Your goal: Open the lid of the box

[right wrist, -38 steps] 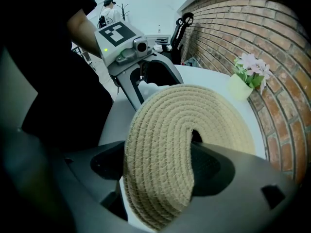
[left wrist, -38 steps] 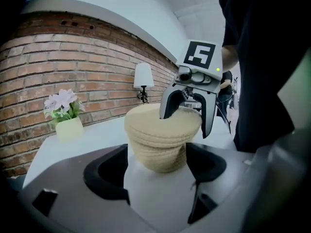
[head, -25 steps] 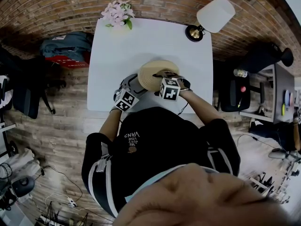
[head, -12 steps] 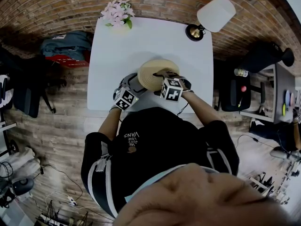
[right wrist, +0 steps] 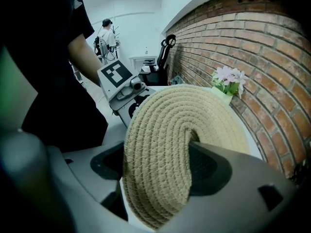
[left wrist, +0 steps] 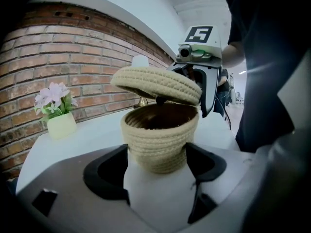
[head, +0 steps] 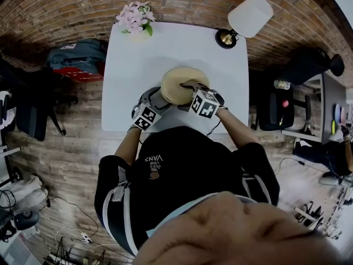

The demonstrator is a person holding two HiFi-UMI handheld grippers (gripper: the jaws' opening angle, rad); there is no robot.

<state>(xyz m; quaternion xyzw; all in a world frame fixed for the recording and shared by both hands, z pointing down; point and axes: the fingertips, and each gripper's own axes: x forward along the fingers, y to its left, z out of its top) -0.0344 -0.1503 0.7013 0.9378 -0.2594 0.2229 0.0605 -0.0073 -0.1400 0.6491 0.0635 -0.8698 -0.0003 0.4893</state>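
A woven rope box [head: 172, 94] stands on the white table [head: 165, 48] near its front edge. In the left gripper view the box body [left wrist: 159, 137] sits between the jaws of my left gripper [left wrist: 156, 165], which is shut on it. The round woven lid [left wrist: 155, 84] hangs tilted above the open box mouth, apart from the rim. My right gripper [right wrist: 158, 166] is shut on the knob in the middle of the lid [right wrist: 165, 130]. In the head view the left gripper [head: 156, 101] and right gripper [head: 190, 90] meet at the box.
A pot of pink flowers [head: 134, 16] stands at the table's far left corner and a lamp [head: 242, 18] at the far right. A brick wall runs behind the table. A bag [head: 77, 57] lies on the floor to the left.
The right gripper has shifted slightly to the right with the lid in it. The left gripper and the box have stayed in place.
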